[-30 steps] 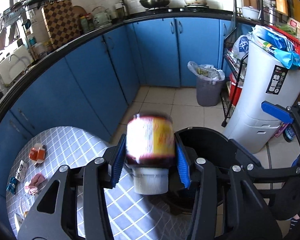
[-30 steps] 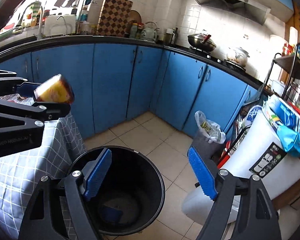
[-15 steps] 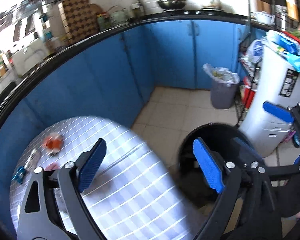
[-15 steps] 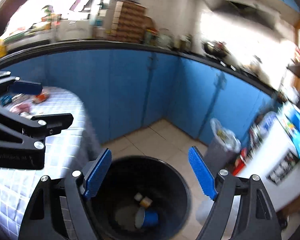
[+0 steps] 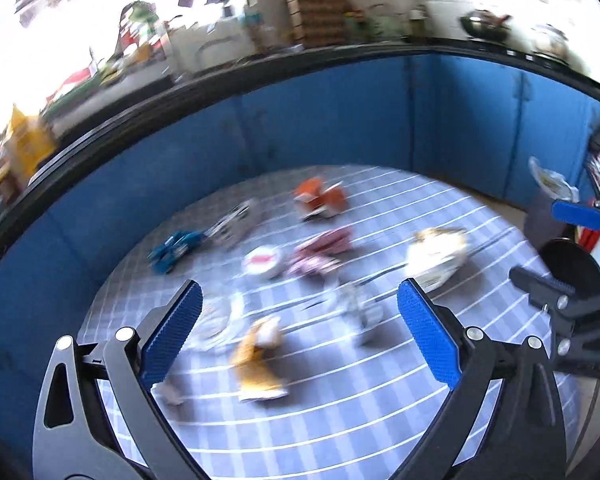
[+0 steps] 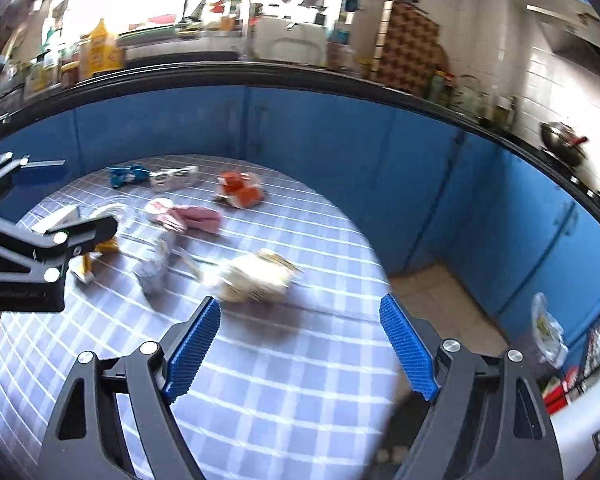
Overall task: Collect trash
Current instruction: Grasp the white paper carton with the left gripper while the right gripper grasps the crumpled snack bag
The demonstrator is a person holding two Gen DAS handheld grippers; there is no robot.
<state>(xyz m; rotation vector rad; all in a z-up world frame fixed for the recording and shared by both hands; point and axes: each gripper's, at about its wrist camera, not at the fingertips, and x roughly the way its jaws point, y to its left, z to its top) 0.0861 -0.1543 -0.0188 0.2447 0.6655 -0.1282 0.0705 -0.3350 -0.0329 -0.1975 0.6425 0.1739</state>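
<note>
Both views are motion-blurred. Several pieces of trash lie on the round checked table (image 5: pixel 340 420): an orange wrapper (image 5: pixel 320 199), a blue wrapper (image 5: pixel 174 245), a pink wrapper (image 5: pixel 320 254), a white round lid (image 5: pixel 262 261), a crumpled white-yellow bag (image 5: pixel 436 254), a yellow wrapper (image 5: pixel 258 360). My left gripper (image 5: pixel 298 340) is open and empty above the table's near side. My right gripper (image 6: pixel 300 350) is open and empty, with the white-yellow bag (image 6: pixel 256 276) just ahead of it. The black bin (image 5: pixel 572 264) shows at the right edge.
Blue kitchen cabinets (image 6: pixel 340 140) curve behind the table under a black counter. A small lined grey bin (image 6: pixel 546 332) stands on the tiled floor at the right. The left gripper's body (image 6: pixel 32 256) reaches in at the left of the right wrist view.
The jar the left gripper held a second ago has been let go over the black bin. Both grippers have swung left from the bin to face the table.
</note>
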